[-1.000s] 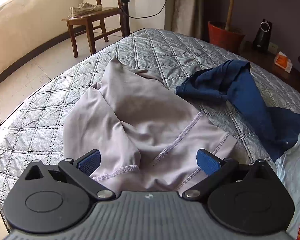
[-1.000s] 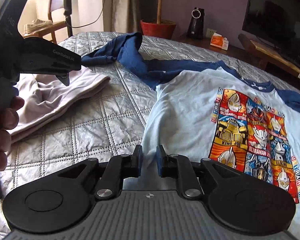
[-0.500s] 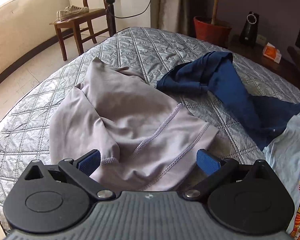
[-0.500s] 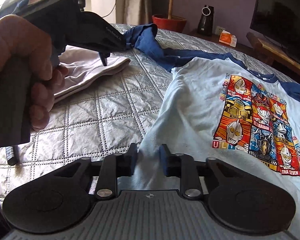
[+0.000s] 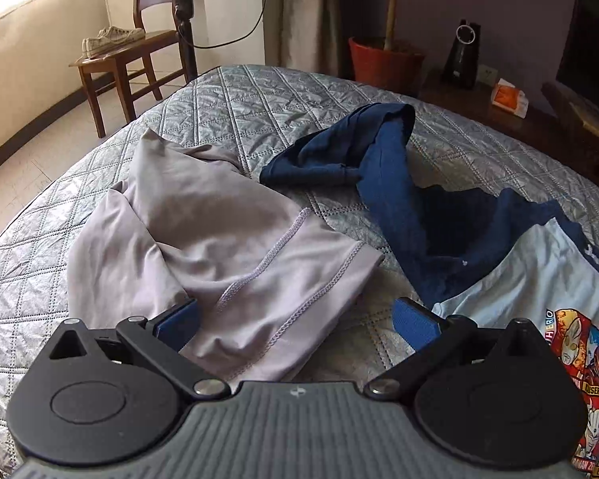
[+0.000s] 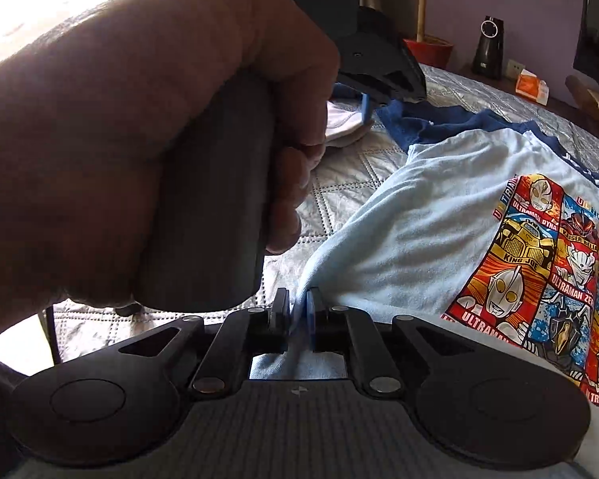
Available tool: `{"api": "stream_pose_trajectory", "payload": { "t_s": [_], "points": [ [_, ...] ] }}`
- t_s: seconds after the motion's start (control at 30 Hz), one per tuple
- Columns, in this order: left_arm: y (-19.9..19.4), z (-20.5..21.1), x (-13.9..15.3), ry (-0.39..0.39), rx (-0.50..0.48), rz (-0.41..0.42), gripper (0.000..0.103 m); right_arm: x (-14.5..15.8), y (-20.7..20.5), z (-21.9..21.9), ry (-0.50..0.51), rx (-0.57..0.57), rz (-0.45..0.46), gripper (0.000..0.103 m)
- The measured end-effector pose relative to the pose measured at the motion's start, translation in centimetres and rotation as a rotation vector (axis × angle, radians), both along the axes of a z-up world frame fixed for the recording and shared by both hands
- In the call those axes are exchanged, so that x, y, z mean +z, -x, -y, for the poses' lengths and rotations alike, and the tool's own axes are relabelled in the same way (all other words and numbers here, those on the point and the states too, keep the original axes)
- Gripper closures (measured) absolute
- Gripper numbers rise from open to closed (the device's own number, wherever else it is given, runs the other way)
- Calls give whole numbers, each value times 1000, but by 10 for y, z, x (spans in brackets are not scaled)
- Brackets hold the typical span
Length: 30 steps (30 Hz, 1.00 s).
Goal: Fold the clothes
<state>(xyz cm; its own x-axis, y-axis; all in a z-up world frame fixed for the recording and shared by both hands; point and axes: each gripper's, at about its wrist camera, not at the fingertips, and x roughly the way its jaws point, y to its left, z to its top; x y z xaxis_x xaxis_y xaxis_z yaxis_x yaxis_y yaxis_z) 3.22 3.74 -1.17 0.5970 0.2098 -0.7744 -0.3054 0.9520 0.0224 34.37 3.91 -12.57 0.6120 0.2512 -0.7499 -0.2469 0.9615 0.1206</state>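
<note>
- Right gripper (image 6: 298,311): jaws opening around the light blue T-shirt (image 6: 419,215) hem; the pinched fold could slip free.
- Left gripper (image 5: 295,319): jaws wide open, empty, over the grey garment (image 5: 219,239) at the bed (image 5: 259,92) edge.

Two garments lie on one quilted bed (image 5: 239,92): one grey garment (image 5: 203,239) and one light blue T-shirt (image 6: 419,215) with dark blue sleeves. Two grippers show, the left gripper (image 5: 295,325) and the right gripper (image 6: 298,311). One hand (image 6: 139,127) is visible. Beyond stand one wooden chair (image 5: 127,56) bearing one pair of shoes (image 5: 112,38), and one red plant pot (image 5: 383,60).
</note>
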Motion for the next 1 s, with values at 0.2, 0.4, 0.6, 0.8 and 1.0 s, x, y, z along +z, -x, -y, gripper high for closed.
{"api": "stream_pose_trajectory", "payload": {
  "t_s": [0.2, 0.4, 0.6, 0.8, 1.0],
  "points": [
    [3, 24, 3, -13, -125, 26, 1, 52, 35, 97, -111, -161, 17, 31],
    [-1, 34, -6, 121, -236, -28, 1, 71, 28, 235, 48, -445, 46, 33],
    [4, 77, -15, -9, -354, -61, 1, 58, -58, 336, 198, -468, 38, 26],
    [4, 93, -28, -53, -389, -108, 1, 26, -136, 383, 38, -412, -16, 20],
    [4, 94, -32, -81, -406, -103, 0, -5, -192, 368, 76, -342, -83, 83]
  ]
}}
